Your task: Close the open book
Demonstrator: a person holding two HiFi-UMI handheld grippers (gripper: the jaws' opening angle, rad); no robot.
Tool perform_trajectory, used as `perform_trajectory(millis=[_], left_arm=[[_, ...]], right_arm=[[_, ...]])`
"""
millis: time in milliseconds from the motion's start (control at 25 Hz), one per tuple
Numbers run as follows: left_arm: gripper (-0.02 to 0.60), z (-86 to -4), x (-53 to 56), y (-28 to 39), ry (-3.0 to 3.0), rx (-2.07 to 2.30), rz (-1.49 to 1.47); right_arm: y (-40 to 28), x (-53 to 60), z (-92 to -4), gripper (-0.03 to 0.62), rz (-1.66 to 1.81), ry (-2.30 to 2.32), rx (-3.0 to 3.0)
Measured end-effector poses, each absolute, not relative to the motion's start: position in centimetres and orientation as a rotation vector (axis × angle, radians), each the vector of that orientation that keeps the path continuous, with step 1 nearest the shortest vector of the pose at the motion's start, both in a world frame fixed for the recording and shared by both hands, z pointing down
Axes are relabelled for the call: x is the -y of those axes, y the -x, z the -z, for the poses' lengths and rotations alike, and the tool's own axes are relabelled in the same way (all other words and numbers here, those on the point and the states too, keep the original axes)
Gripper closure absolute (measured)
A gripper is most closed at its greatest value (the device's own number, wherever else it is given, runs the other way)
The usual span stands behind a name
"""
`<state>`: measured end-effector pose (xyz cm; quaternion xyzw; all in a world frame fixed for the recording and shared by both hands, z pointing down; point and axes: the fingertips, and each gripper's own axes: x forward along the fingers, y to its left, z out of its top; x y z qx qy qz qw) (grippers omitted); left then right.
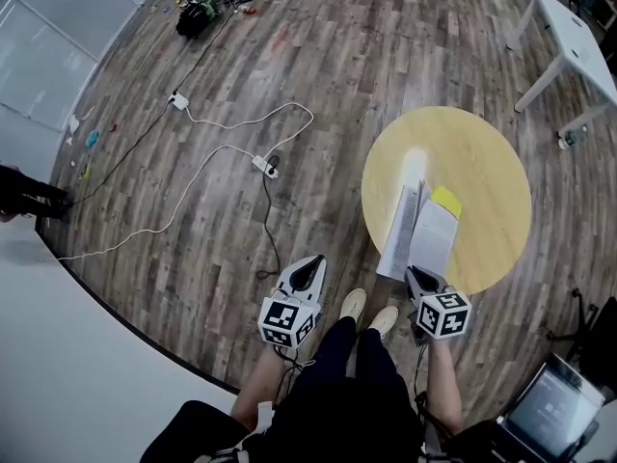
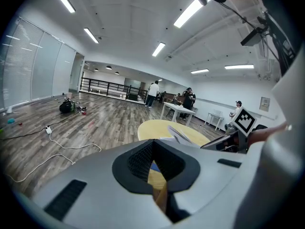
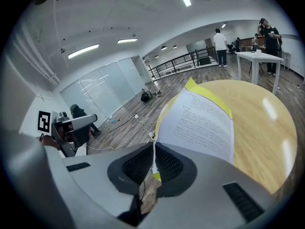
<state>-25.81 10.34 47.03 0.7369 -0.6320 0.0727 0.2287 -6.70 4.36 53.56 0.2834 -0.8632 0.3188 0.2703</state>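
Book [image 1: 419, 231] — white pages, yellow cover

- Round yellow table [image 1: 492, 152] stands on wood floor [image 1: 337, 56], right of centre.
- Book [image 1: 424, 230] lies at the table's near edge, pages partly raised, yellow cover showing.
- Right gripper [image 1: 416, 278] tip touches the book's near edge.
- Left gripper [image 1: 310, 264] hangs over the floor, well apart from the table.
- White cables [image 1: 241, 123] trail across the floor; white desk [image 1: 569, 37] top right; laptop [image 1: 554, 413] bottom right.

I count one open book [image 1: 416, 230] and one round yellow counter [image 1: 492, 181]. There are two claws, the left claw [image 1: 310, 270] and the right claw [image 1: 416, 276]. Upper right one white table [image 1: 569, 37], upper left one black bag [image 1: 196, 15], lower right one laptop [image 1: 549, 415].
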Motion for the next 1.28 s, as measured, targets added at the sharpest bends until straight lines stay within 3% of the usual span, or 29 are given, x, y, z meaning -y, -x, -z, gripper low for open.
perform_trajectory(millis=[1280], left_arm=[[0.583, -54.8, -10.6, 28.2, -1.87, 1.696, -0.194]], right_arm=[[10.3, -4.4, -61.2, 0.574, -0.937, -0.643, 2.211]])
